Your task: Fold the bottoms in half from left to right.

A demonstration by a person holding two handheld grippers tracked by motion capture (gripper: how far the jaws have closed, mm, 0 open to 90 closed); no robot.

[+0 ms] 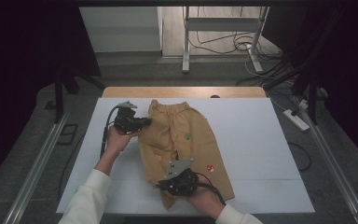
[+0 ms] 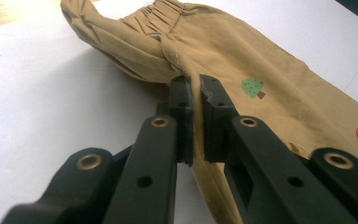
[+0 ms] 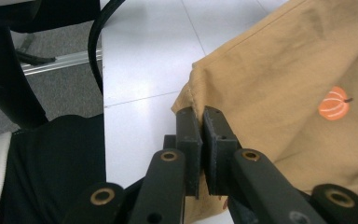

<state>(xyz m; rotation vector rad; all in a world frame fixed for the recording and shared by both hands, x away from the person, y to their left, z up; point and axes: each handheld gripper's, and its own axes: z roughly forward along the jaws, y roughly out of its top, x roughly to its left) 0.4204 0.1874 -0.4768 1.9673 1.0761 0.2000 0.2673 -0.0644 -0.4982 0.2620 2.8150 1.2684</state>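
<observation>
In the high view, a pair of tan trousers (image 1: 182, 140) is seen spread on the white counter (image 1: 251, 135), waistband toward the far edge and legs toward the person. Small prints are scattered on the cloth — a green tree (image 1: 187, 136) and a red mushroom (image 1: 210, 168). Beyond the counter a metal stand and loose cables are seen on the floor, well apart from the work. The left claw (image 1: 145, 122) is held at the left side of the trousers near the waistband; the right claw (image 1: 161, 186) is set at the near hem of the left-hand leg, its cable lying across the cloth.

In the left gripper view, the left claw (image 2: 195, 86) is closed on a raised fold of the trousers (image 2: 279, 70) just below the gathered waistband, the cloth pinched between the jaws; the tree print (image 2: 252, 87) lies just beside it.

In the right gripper view, the right claw (image 3: 200, 114) is closed on the edge of the trousers (image 3: 279, 79) — the cloth is clamped between the jaws, with an orange pumpkin print (image 3: 334, 103) near. A black cable (image 3: 95, 46) crosses the bare counter (image 3: 144, 60) behind.
</observation>
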